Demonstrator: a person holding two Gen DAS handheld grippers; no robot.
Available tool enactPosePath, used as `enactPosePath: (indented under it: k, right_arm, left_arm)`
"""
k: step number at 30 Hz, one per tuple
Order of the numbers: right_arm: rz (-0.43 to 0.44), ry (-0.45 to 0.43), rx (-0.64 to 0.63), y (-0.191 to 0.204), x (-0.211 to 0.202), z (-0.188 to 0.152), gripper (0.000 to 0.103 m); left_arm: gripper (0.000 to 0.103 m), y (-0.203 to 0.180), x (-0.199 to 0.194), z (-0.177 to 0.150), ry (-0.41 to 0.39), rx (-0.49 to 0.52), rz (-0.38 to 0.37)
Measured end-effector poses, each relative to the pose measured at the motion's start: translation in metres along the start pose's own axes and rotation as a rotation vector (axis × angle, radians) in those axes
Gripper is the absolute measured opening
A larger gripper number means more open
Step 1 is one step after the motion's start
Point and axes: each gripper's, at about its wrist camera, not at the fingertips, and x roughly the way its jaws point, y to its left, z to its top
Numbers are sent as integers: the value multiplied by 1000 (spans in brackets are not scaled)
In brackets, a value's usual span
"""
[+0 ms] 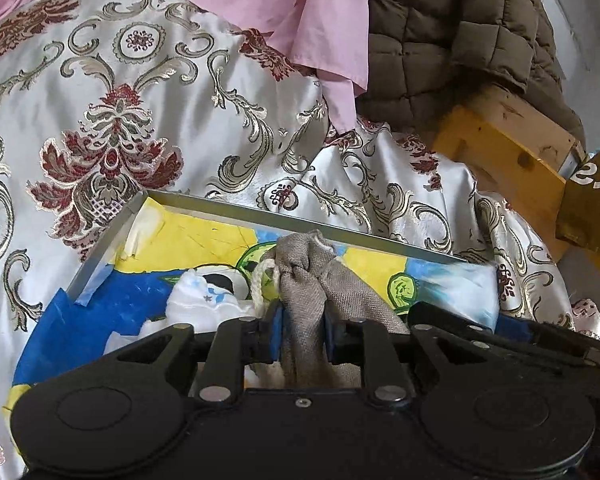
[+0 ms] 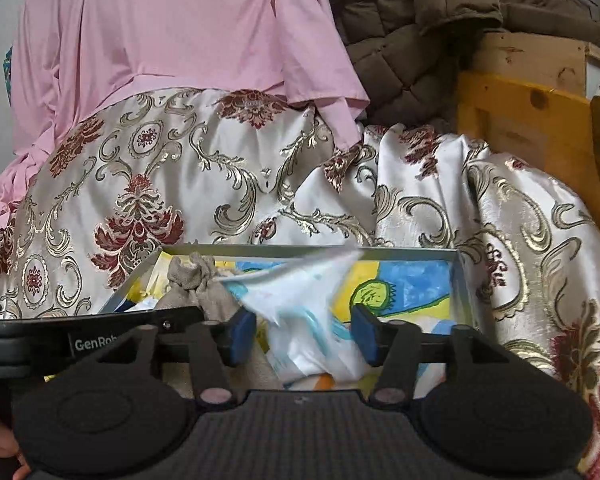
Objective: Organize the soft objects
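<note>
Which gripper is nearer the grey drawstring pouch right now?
Left. The left gripper has the grey drawstring pouch between its jaws over the tray. The right gripper sits beside it, jaws open around a white cloth.

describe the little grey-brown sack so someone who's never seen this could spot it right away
Find the shallow metal-rimmed tray with a yellow-and-blue painted lining, resting on the floral satin cloth. Inside it sits the burlap pouch, between the left gripper's blue pads. Unlike the white-and-blue cloth nearby, it is coarse grey-brown weave, cinched with white cord.
</note>
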Motion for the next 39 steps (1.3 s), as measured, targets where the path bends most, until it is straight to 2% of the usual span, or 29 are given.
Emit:
enactPosePath:
  k: [4,9,11,13,15,23,30,39]
  right_arm:
    - [-23,-20,-15,0,-16,3,70]
    - [-35,-66,-12,0,-53,6,82]
    - [-40,-91,-13,2,-70,8,85]
    - [-37,-121,-11,5,-91,9,89]
    - [-37,-153,-16,9,-114,9,92]
    - [-52,-258,-62,35,-200,2,98]
    - [-34,-311,-70,54,-266,-18,101]
    - [-24,-343,-75,67,-330,-56,103]
  left_arm:
    - [54,-3,-13,0,-38,9,17]
    - [71,-7,-44,1,-91,15,33]
    - [74,-10,-63,0,-124,27,34]
    - [83,-14,-84,0,-161,42,34]
    - [87,-17,-106,-3,-194,45,36]
    - [95,-22,-199,-21,-302,45,51]
    - [98,-26,-276,-57,-370,58,57]
    - [99,-35,-344,-107,-423,70,60]
